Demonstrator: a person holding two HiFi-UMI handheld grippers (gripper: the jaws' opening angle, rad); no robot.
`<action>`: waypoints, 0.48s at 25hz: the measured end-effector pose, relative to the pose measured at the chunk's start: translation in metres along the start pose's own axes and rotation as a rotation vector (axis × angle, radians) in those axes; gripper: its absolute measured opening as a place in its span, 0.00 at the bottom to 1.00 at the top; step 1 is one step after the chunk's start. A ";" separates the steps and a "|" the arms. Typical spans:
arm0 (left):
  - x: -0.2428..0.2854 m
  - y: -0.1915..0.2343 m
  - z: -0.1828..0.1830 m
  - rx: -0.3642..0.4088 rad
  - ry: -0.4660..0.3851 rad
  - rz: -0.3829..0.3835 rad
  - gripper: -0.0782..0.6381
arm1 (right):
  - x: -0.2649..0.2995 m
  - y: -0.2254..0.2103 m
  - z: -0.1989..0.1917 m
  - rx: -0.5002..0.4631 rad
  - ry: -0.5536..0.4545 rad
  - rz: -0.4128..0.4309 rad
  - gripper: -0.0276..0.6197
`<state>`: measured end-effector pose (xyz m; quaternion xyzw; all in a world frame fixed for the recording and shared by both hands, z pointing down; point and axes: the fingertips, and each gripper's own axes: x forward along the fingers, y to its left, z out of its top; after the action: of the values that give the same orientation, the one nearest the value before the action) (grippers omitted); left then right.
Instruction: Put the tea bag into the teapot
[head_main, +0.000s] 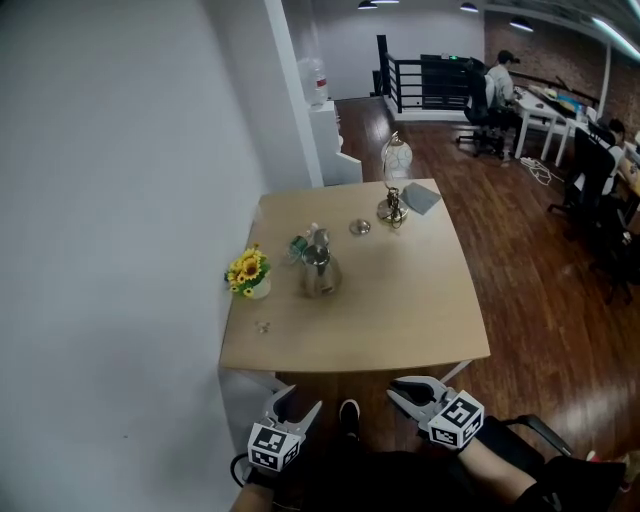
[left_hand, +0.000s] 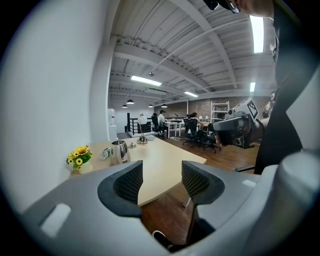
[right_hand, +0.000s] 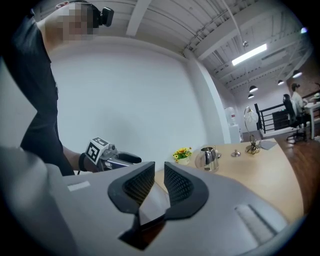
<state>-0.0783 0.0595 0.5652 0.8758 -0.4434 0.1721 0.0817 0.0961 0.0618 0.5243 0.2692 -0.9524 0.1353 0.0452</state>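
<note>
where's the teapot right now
In the head view the teapot stands on the table's left half, just right of the sunflower pot.

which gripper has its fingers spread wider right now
The left gripper: its fingers stand wide apart, empty, while the right gripper shows only a narrow gap.

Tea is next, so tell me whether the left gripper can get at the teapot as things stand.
Probably yes. The left gripper is open and empty just off the table; only bare tabletop lies between it and the teapot, with the sunflower pot off to one side.
</note>
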 end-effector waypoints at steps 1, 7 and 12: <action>0.004 0.005 0.000 -0.001 0.002 0.000 0.45 | 0.003 -0.004 0.002 0.000 0.002 -0.003 0.15; 0.035 0.047 0.002 -0.005 0.000 0.003 0.45 | 0.030 -0.039 0.007 0.020 0.028 -0.039 0.15; 0.070 0.089 -0.004 -0.024 0.031 -0.021 0.44 | 0.066 -0.074 0.009 0.046 0.059 -0.061 0.15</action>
<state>-0.1130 -0.0445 0.5938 0.8767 -0.4347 0.1796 0.1009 0.0790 -0.0346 0.5440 0.2952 -0.9386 0.1637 0.0711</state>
